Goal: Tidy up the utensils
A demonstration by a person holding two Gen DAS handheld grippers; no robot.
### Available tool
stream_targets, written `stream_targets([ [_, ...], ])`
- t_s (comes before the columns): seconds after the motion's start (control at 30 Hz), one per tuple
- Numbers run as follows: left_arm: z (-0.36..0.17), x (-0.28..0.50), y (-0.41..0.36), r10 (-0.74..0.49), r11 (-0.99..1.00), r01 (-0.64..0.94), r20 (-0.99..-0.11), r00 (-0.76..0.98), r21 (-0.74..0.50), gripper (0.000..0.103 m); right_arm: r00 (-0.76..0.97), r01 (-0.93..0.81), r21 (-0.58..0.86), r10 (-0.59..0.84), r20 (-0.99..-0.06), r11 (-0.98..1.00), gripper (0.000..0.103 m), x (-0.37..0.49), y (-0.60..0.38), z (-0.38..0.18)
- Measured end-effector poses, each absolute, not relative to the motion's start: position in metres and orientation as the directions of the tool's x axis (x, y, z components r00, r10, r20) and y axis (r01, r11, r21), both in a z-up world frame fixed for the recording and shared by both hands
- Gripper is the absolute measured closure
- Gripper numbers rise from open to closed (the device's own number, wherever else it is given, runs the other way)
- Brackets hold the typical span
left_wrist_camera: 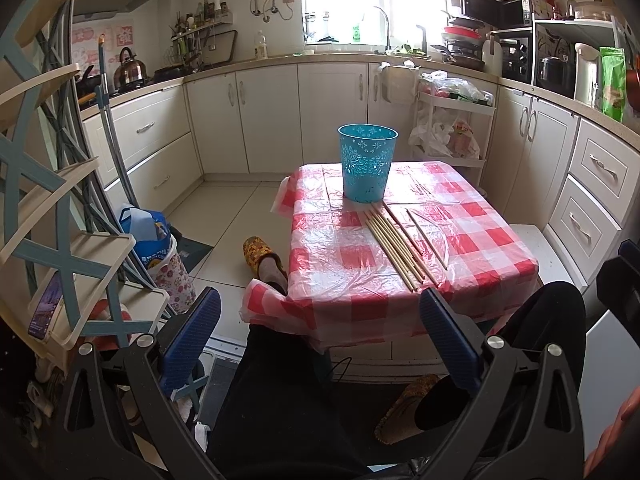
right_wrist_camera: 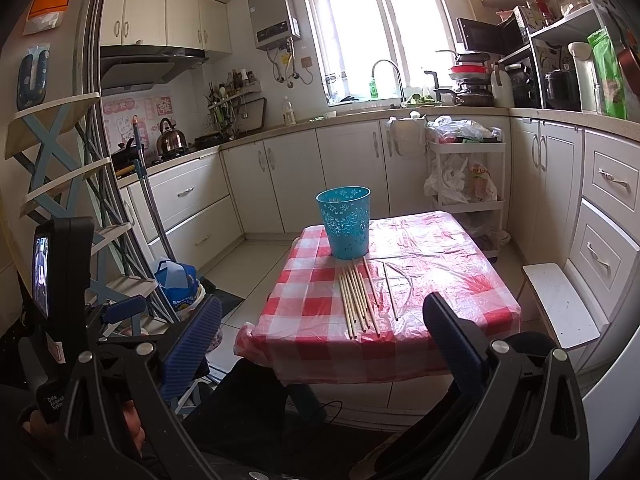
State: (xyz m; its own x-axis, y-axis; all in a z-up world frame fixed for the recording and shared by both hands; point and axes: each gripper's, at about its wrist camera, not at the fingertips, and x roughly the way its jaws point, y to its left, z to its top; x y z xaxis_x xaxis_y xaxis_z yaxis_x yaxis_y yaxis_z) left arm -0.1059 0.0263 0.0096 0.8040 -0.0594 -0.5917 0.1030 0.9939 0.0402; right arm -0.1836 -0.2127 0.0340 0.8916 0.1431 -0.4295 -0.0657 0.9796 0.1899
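Several wooden chopsticks (left_wrist_camera: pixel 396 246) (right_wrist_camera: pixel 356 304) lie side by side on a low table with a red-and-white checked cover (left_wrist_camera: pixel 344 272) (right_wrist_camera: pixel 304 312). One thinner stick (left_wrist_camera: pixel 426 238) (right_wrist_camera: pixel 390 292) lies apart, to their right. Behind them stands an upright teal bucket (left_wrist_camera: pixel 367 162) (right_wrist_camera: pixel 346 222). My left gripper (left_wrist_camera: pixel 320 330) hangs open before the table's near edge, holding nothing. My right gripper (right_wrist_camera: pixel 322 338) is open too, short of the table, with nothing between its blue fingers (right_wrist_camera: pixel 192 344).
A person's legs in dark trousers (left_wrist_camera: pixel 276 400) and patterned slippers (left_wrist_camera: pixel 258 252) reach under and beside the table. A blue-and-cream shelf rack (left_wrist_camera: pixel 60 208) stands left, a white stool (right_wrist_camera: pixel 560 304) right, a white trolley (right_wrist_camera: pixel 464 176) with bags behind. Cabinets line the walls.
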Motion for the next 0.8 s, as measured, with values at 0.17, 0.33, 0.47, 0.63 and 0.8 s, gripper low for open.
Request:
stream_targets([
  [0.17,0.0093,-0.1059,0.0263,-0.060,0.994,0.104,-0.592,0.803,0.041,0.008,0.891,-0.066,0.190,0.143,-0.430,0.980,0.006,-0.1837,-0.2122,0.0333],
  [0.33,0.0077,-0.1060,0.0270,-0.060,0.994,0.104,-0.596,0.801,0.039,0.008,0.889,-0.069,0.190,0.147,-0.434,0.979,0.006,-0.1838,-0.2131,0.0316],
  [0.47,0.0053,-0.1042,0.0262,-0.061,0.994,0.102,-0.604,0.795,0.035,0.008,0.887,-0.073,0.187,0.150,-0.438,0.980,0.006,-0.1832,-0.2119,0.0299],
  [0.63,0.0046,-0.1026,0.0261,-0.058,0.995,0.098,-0.602,0.796,0.034,0.008,0.883,-0.079,0.189,0.157,-0.442,0.979,0.006,-0.1816,-0.2102,0.0275],
  [0.8,0.0014,-0.0985,0.0280,-0.055,0.996,0.088,-0.608,0.792,0.024,0.008,0.878,-0.081,0.190,0.161,-0.452,0.978,0.006,-0.1778,-0.2109,0.0251],
])
